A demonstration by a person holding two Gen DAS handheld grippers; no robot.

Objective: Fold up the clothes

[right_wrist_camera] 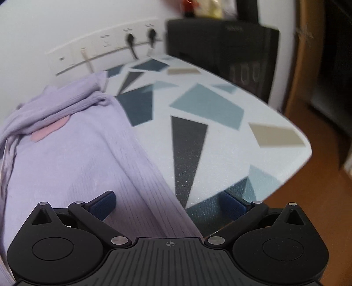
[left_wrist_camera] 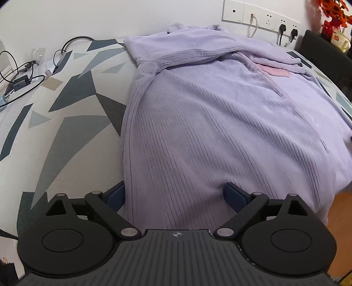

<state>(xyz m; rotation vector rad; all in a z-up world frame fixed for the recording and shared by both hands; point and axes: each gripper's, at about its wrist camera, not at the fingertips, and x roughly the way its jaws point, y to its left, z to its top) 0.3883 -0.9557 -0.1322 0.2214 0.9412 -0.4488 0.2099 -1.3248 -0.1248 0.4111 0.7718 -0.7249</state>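
White wall with a row of sockets (left_wrist_camera: 260,16) backs a desk (left_wrist_camera: 66,123) covered in a cloth printed with grey, teal and beige shards.

Left gripper (left_wrist_camera: 173,194) hovers at the near edge of a lilac ribbed garment (left_wrist_camera: 220,132), jaws spread wide; no earlier picture bears on how they came to stand so. Its left blue pad (left_wrist_camera: 115,193) lies just off the garment's left border, over the patterned cloth, while the other pad sits on the ribbed fabric. The near hem falls between the two fingers, but neither pad presses on it, so the gripper is released. Beyond it the garment stretches away toward the wall, a sleeve folded across its upper part, with a small pink patch (left_wrist_camera: 275,71) beside that sleeve. Cables and a charger (left_wrist_camera: 21,82) lie far left on the desk.

Right gripper (right_wrist_camera: 169,205) is likewise released, jaws wide apart, holding nothing. Its left pad (right_wrist_camera: 104,203) rests above the garment's right side; the right pad stands over bare desk cloth, so the garment's right edge runs between the fingers. A dark chair (right_wrist_camera: 222,50) stands past the desk's far corner, and this view is blurred.
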